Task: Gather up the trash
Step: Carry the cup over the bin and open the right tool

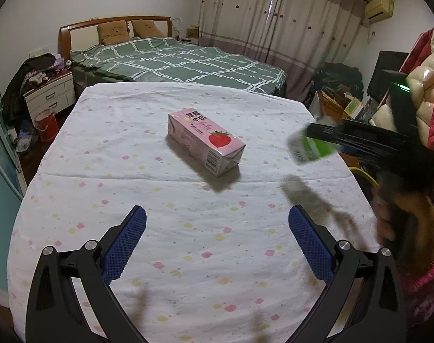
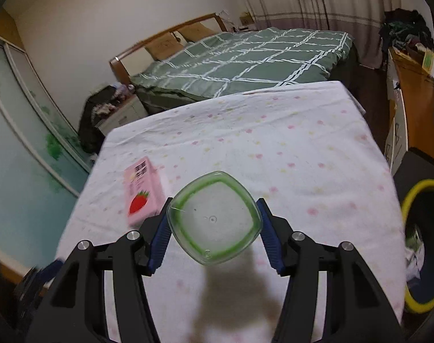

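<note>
Two pieces of trash show over the flowered tablecloth (image 1: 159, 243). One, a pink strawberry carton (image 1: 205, 143), lies on its side near the middle of the table, ahead of the left gripper (image 1: 217, 220) at about twelve o'clock and well apart from it. That gripper's jaws stand wide apart with nothing between them, the blue pads (image 1: 125, 243) hovering over bare cloth.

In the right wrist view, the right gripper (image 2: 214, 223) is clamped on a clear cup with a green rim (image 2: 214, 220), its bottom facing the camera, one pad pressed on each side. It is lifted clear of the cloth and throws a shadow below. The carton sits at roughly ten o'clock from the cup. At three to four o'clock, beyond the table's edge, stands a yellow-rimmed bin (image 2: 422, 245) with something pale inside.

From the left wrist view, the right gripper and cup appear blurred at about two o'clock.
</note>
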`<action>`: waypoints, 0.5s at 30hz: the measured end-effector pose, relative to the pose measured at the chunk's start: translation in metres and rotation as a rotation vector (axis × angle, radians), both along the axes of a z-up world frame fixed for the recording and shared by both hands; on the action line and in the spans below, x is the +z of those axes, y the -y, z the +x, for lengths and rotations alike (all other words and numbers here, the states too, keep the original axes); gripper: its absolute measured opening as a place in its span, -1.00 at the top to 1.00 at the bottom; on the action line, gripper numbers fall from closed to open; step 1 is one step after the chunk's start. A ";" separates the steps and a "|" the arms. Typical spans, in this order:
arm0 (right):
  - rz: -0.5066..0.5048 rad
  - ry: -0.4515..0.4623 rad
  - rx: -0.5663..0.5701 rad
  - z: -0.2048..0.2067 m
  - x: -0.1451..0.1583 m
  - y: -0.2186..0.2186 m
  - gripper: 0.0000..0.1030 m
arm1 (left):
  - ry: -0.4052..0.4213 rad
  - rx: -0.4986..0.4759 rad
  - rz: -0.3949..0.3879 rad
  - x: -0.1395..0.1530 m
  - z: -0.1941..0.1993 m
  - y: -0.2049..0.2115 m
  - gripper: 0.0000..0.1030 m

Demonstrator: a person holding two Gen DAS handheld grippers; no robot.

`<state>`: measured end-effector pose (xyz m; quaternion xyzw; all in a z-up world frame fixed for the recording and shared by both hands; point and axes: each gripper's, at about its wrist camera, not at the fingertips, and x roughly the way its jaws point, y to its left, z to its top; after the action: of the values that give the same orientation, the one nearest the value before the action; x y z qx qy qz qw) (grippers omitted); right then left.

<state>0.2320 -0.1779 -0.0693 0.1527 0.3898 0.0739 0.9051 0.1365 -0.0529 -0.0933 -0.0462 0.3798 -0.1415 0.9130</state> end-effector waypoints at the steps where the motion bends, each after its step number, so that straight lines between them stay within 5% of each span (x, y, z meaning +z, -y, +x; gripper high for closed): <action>1: 0.012 0.013 -0.013 -0.014 0.004 0.011 -0.05 | -0.006 -0.005 0.002 -0.001 0.001 0.003 -0.91; 8: -0.047 0.051 -0.224 -0.075 0.019 0.096 -0.05 | -0.012 -0.009 0.031 -0.003 0.008 0.017 -0.91; 15: -0.102 -0.062 -0.488 -0.104 -0.023 0.199 -0.05 | -0.017 0.006 0.058 -0.004 0.021 0.031 -0.91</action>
<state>0.1284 -0.3773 -0.0919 0.1985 0.3720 -0.1711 0.8905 0.1573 -0.0840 -0.0973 -0.0220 0.3915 -0.1275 0.9110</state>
